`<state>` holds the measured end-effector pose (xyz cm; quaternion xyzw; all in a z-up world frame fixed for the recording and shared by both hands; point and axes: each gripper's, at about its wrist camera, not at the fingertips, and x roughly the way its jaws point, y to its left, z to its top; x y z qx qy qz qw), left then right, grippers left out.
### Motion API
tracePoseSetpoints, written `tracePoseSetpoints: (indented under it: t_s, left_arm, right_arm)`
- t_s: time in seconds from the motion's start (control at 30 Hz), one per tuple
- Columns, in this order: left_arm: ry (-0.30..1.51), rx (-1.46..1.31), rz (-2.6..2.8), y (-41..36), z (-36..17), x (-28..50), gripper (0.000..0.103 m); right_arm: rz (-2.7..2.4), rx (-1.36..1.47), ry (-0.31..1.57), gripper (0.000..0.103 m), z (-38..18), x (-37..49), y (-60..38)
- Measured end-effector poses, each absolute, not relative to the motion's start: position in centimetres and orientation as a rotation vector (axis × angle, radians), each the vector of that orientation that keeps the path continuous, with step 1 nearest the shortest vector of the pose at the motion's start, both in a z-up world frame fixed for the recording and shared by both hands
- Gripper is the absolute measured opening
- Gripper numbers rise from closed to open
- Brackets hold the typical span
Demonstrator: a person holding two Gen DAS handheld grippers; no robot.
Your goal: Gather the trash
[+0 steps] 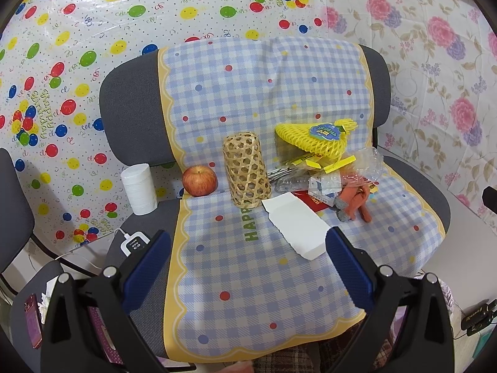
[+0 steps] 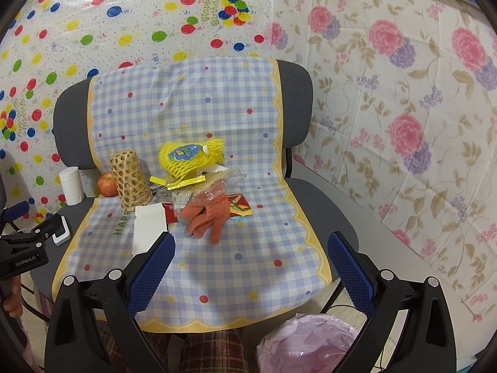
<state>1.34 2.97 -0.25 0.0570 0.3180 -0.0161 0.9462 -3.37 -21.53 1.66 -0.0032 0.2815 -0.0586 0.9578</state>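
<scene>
A heap of trash lies on the chair seat: a yellow foam fruit net (image 1: 313, 138) (image 2: 186, 157), yellow wrapper strips (image 1: 329, 164) (image 2: 178, 181), clear plastic packaging (image 1: 357, 168) (image 2: 214, 191), a flattened white box (image 1: 295, 223) (image 2: 147, 225), a red packet (image 1: 313, 200) (image 2: 237, 206) and an orange glove (image 1: 355, 200) (image 2: 206, 214). My left gripper (image 1: 248, 248) is open and empty, above the seat in front of the white box. My right gripper (image 2: 251, 251) is open and empty, in front of the glove.
A woven bamboo holder (image 1: 247, 171) (image 2: 130, 178), an apple (image 1: 199, 180) (image 2: 107, 185) and a white roll (image 1: 139, 188) (image 2: 72, 185) stand on the seat's left. A bin with a pink bag (image 2: 307, 345) sits on the floor below the right gripper. A checked cloth (image 1: 248, 295) covers the chair.
</scene>
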Motion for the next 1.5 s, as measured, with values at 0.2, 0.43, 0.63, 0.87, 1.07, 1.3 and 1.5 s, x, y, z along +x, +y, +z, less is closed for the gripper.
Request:
tracePoseSetpoints:
  t_s: [0.2, 0.43, 0.63, 0.87, 1.07, 1.3, 1.5]
  left_arm:
    - [0.675, 0.103, -0.039, 2.4, -1.7, 2.6, 0.097]
    - [0.691, 0.140, -0.050, 1.7, -3.8, 5.2, 0.097]
    - [0.645, 0.191, 0.038, 2.2, -4.9, 7.9, 0.097]
    - [0.728, 0.173, 0.013, 3.9, -6.4, 12.5, 0.097]
    - [0.711, 0.121, 0.003, 5.4, -7.2, 15.9, 0.097]
    - [0.739, 0.096, -0.024, 5.7, -8.9, 18.8, 0.097]
    - [0.739, 0.076, -0.029, 5.6, -10.1, 20.8, 0.097]
  right_arm:
    - [-0.110, -0.005, 0.580, 0.097, 0.3, -1.4, -21.2]
    - [-0.066, -0.021, 0.542, 0.097, -0.9, 2.1, -21.1]
    - [0.019, -0.057, 0.527, 0.097, -1.4, 7.4, -19.0]
    - [0.115, -0.128, 0.593, 0.095, -3.7, 14.4, -15.3]
    - [0.084, -0.269, 0.606, 0.093, -5.6, 18.7, -12.4]
    - [-0.008, -0.400, 0.594, 0.090, -7.7, 22.1, -10.9]
    - [-0.009, -0.342, 0.575, 0.047, -7.1, 23.6, -11.1]
